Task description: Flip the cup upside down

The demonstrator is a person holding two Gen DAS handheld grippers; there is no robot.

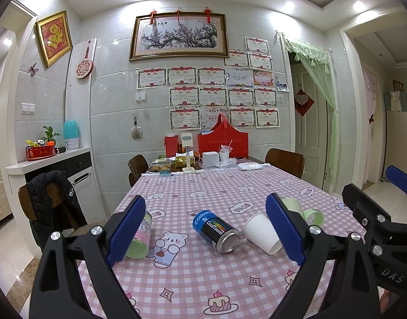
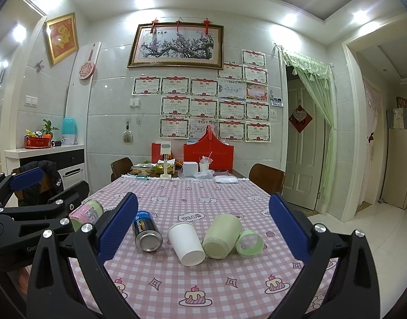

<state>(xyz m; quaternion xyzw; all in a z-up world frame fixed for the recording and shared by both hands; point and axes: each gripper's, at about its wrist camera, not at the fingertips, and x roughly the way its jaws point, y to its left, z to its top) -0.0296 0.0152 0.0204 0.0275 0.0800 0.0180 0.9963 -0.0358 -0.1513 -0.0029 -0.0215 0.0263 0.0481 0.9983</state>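
White paper cup [image 2: 186, 243]: on its side near the table's near edge, mouth facing the far end, base toward the camera.
Left neighbour: blue-and-black can [image 2: 146, 230], lying down, just beside the cup.
Right neighbours: pale green cup [image 2: 222, 236] touching the paper cup; small green-rimmed cup [image 2: 250, 242] beyond it.
Near left corner: pink-and-green can [image 1: 139, 235], lying down.
Cloth: pink checked tablecloth [image 2: 216, 287].
Left gripper [image 1: 204, 232]: jaws wide, holding nothing.
Right gripper [image 2: 203, 228]: jaws wide, holding nothing.

White cup [image 2: 186, 243] wedged between can [image 2: 146, 232] and green cup [image 2: 222, 236]
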